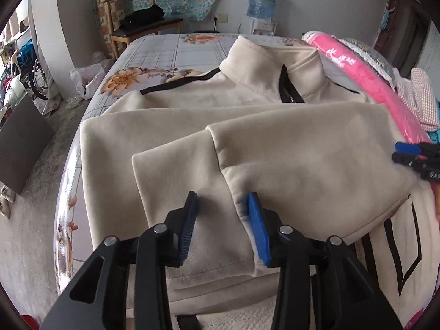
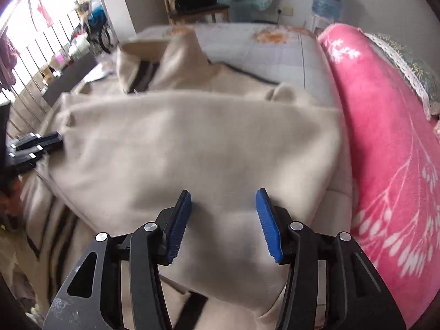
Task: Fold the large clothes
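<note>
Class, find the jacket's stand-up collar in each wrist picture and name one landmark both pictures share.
Left wrist view: the collar stands upper centre-right, beyond the folded sleeves.
Right wrist view: the collar stands upper left of centre, blurred.
Shared landmark: the pink blanket along the right side of both.

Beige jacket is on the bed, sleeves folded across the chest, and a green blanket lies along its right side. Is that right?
Not quite: the blanket is pink with a white leaf print, not green, as the right wrist view shows. The rest holds: the beige jacket lies on the bed with its sleeves folded across the chest.
</note>
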Available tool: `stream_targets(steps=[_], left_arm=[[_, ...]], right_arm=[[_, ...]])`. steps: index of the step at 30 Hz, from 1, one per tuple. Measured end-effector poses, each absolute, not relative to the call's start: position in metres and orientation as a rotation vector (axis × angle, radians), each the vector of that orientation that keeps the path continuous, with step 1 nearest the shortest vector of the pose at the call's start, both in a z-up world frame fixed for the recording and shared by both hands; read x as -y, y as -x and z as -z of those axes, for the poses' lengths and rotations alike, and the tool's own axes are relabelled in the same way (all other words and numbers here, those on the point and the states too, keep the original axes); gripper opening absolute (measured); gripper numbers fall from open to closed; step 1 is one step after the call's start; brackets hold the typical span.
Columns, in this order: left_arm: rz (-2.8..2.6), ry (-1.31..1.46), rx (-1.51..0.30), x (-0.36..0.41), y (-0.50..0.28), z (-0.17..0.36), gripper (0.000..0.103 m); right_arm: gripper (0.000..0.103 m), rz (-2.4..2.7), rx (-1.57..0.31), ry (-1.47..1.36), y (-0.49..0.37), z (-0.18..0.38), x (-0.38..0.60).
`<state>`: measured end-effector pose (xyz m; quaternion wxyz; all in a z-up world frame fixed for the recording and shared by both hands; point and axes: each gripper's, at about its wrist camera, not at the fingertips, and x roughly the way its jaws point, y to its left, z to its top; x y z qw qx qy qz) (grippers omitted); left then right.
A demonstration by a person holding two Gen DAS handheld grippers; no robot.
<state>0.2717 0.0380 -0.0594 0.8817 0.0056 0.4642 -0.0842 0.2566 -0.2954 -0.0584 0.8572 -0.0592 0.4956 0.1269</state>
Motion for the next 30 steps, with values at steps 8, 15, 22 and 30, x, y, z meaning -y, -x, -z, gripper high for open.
stream_targets(steps=[8,15,22,30], left_arm=[[0.113,0.003,-0.931,-0.064,-0.219,0.010,0.057],[0.044,-0.019,-0.982,-0.072,-0.130,0.020,0.070],[-0.057,-0.054,-1.006,-0.063,-0.069,0.062,0.070],[-0.096,-0.023,-0.942,-0.072,-0.025,0.063,0.070]], right_arm=[[0.068,-0.245,-0.960,0.128,-0.190,0.010,0.287],[0.074,-0.305,-1.004,0.040,-0.107,0.025,0.266],[0.078,-0.236,-1.027,0.090,-0.053,0.053,0.234],[0.086,-0.185,-1.014,0.125,-0.031,0.066,0.220]])
